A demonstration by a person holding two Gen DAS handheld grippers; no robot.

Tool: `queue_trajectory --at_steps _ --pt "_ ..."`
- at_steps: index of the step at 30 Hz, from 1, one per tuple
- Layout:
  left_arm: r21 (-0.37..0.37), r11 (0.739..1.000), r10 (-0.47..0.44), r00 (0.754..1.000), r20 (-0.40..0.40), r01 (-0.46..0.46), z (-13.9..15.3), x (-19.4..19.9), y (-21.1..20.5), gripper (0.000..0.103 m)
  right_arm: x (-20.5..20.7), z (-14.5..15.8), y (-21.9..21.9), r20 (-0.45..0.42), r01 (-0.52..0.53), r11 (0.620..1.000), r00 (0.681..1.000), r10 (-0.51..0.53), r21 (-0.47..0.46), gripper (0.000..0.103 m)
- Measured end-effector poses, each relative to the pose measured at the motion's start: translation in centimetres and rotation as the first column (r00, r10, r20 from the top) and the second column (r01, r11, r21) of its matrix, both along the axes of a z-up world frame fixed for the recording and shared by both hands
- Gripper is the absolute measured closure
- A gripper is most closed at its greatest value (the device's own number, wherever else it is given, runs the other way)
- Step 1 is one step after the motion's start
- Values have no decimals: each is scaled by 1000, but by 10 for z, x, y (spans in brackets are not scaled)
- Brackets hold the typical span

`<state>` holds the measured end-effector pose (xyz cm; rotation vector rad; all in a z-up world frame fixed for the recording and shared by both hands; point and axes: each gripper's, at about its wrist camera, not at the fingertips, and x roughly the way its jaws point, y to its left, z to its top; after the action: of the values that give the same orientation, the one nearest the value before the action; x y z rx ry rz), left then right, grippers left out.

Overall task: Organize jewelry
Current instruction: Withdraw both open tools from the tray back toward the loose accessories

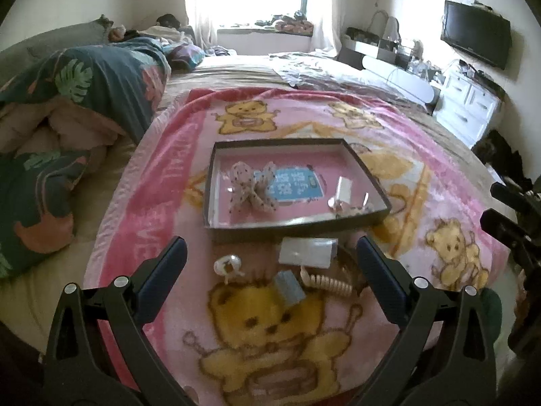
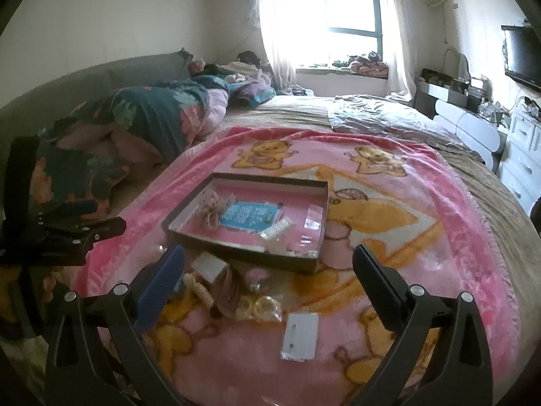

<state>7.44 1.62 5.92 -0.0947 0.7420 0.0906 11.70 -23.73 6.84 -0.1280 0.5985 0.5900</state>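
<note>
A dark shallow tray (image 1: 210,182) (image 2: 243,254) with a pink floor lies on the pink bear blanket (image 1: 162,176). It holds a dotted fabric bow (image 1: 253,187) (image 2: 212,205), a blue card (image 1: 294,186) (image 2: 250,217) and small clear packets (image 1: 345,198). In front of it lie a white packet (image 1: 307,252) (image 2: 209,265), a white clip (image 1: 228,265), a cream spiral hair tie (image 1: 326,282) (image 2: 200,290), clear rings (image 2: 261,306) and a white earring card (image 2: 299,336). My left gripper (image 1: 270,253) hangs open above these loose pieces. My right gripper (image 2: 268,264) is open too, holding nothing.
A leaf-patterned quilt (image 1: 94,81) is heaped on the bed to the left. A white dresser (image 1: 470,101) and a wall TV (image 1: 476,37) stand at the right. The other gripper shows at each view's edge (image 1: 514,226) (image 2: 67,233).
</note>
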Motion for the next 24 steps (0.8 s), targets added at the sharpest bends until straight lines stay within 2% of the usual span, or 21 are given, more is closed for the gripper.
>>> queue_trajectory --at_steps 11,24 --pt "21 1000 -17 999 -41 18 -19 -11 -10 9 -14 -19 -2 -30 -21 999 999 20 -39 4" --pt "-14 999 -40 987 -159 39 -68 -11 -10 9 -10 -47 0 -93 -29 996 995 21 -86 4"
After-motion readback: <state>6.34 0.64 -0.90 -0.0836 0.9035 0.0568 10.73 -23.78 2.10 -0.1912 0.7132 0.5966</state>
